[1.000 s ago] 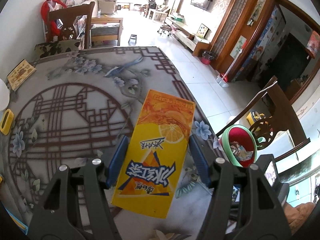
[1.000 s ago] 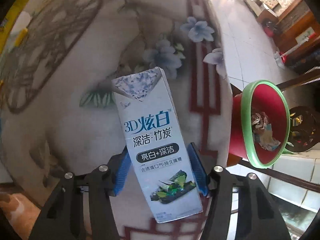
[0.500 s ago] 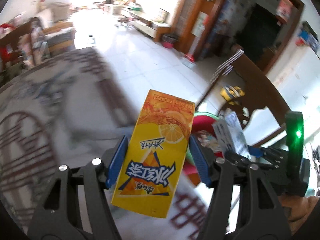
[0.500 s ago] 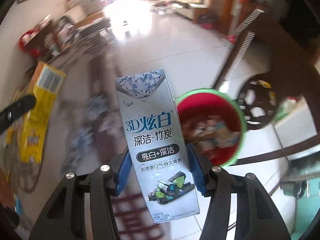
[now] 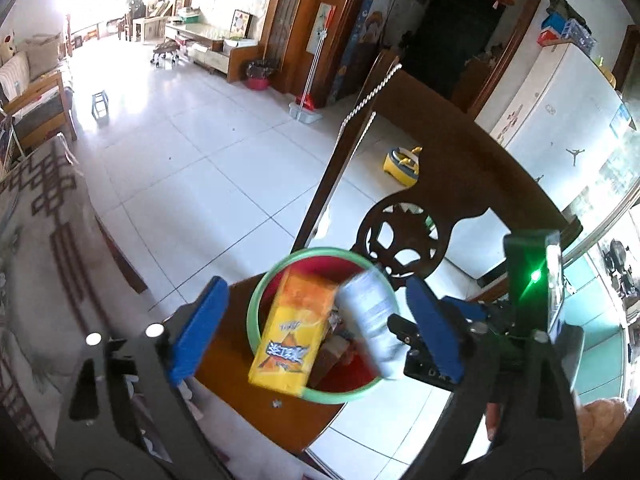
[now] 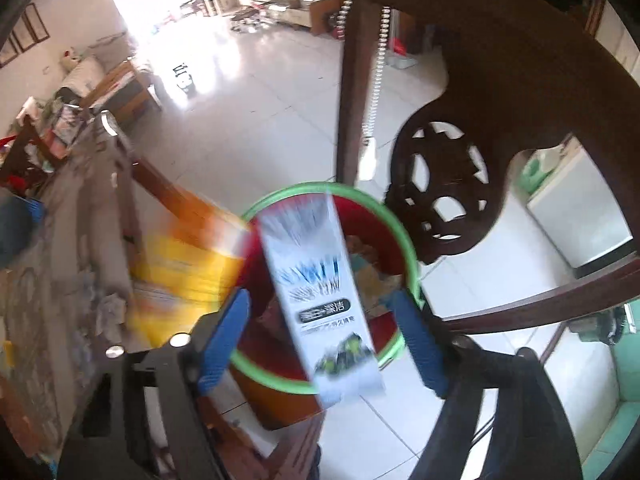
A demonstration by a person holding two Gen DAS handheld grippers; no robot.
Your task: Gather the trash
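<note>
The left gripper (image 5: 316, 330) has its blue jaws opening, pads clear of the yellow-orange drink carton (image 5: 294, 330), which sits loose between them, tipped over the near rim of the red bin with a green rim (image 5: 256, 300). The right gripper (image 6: 324, 344) is opening too; the white toothpaste box (image 6: 320, 292), blurred, hangs free between its pads above the same bin. The bin stands on a dark wooden chair (image 5: 420, 152), beside a patterned table (image 5: 36, 240).

Blurred Chinese lettering on the yellow carton (image 5: 291, 332) and on the white box (image 6: 326, 304); neither legible. No other readable text, number or sign.
</note>
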